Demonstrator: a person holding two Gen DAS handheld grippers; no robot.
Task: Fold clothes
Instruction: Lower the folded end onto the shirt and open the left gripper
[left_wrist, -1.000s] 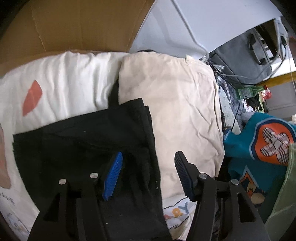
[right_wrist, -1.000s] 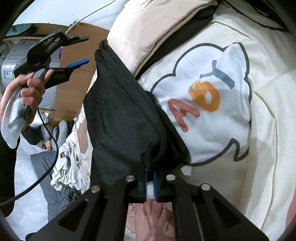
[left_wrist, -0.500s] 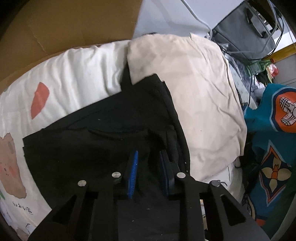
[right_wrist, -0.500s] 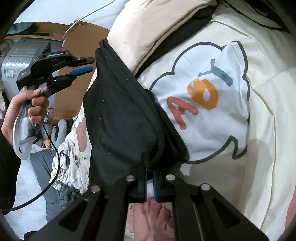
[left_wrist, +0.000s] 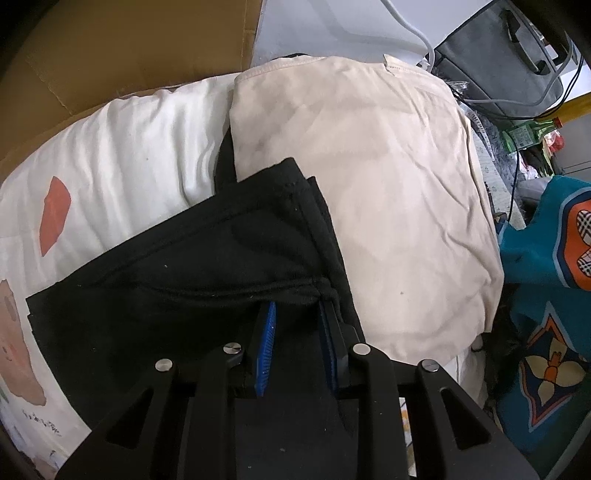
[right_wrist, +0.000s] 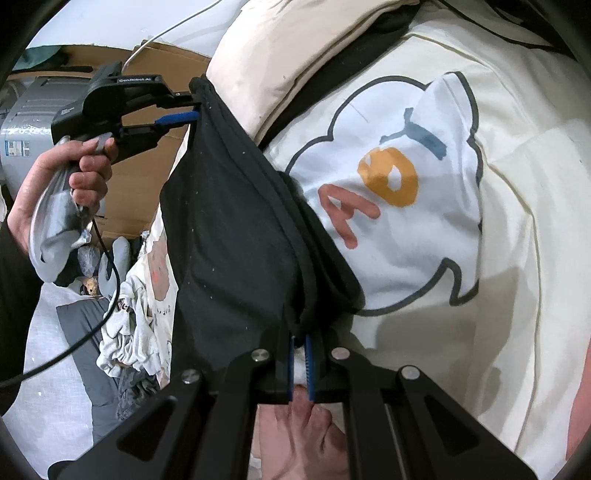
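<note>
A black garment (left_wrist: 184, 277) lies partly folded on a white printed shirt (left_wrist: 110, 155), beside a folded cream garment (left_wrist: 369, 184). My left gripper (left_wrist: 297, 306) points steeply down, and its blue pads pinch a bunched fold at the black garment's edge. In the right wrist view the same left gripper (right_wrist: 194, 107) grips the far corner of the black garment (right_wrist: 229, 221). My right gripper (right_wrist: 299, 338) is shut on the near corner, and the cloth hangs stretched between the two. The white shirt (right_wrist: 406, 184) shows coloured letters in a cloud outline.
A cardboard box (left_wrist: 129, 44) stands behind the pile, with a grey bag (left_wrist: 506, 48) and cables at the back right. A teal patterned cloth (left_wrist: 554, 258) lies to the right. A person's hand (right_wrist: 81, 173) holds the left gripper, and crumpled clothes (right_wrist: 129, 332) lie below it.
My left gripper dropped onto the black garment, and its jaws went from wide apart to closed on a fold at the edge. The right gripper kept still and shut.
</note>
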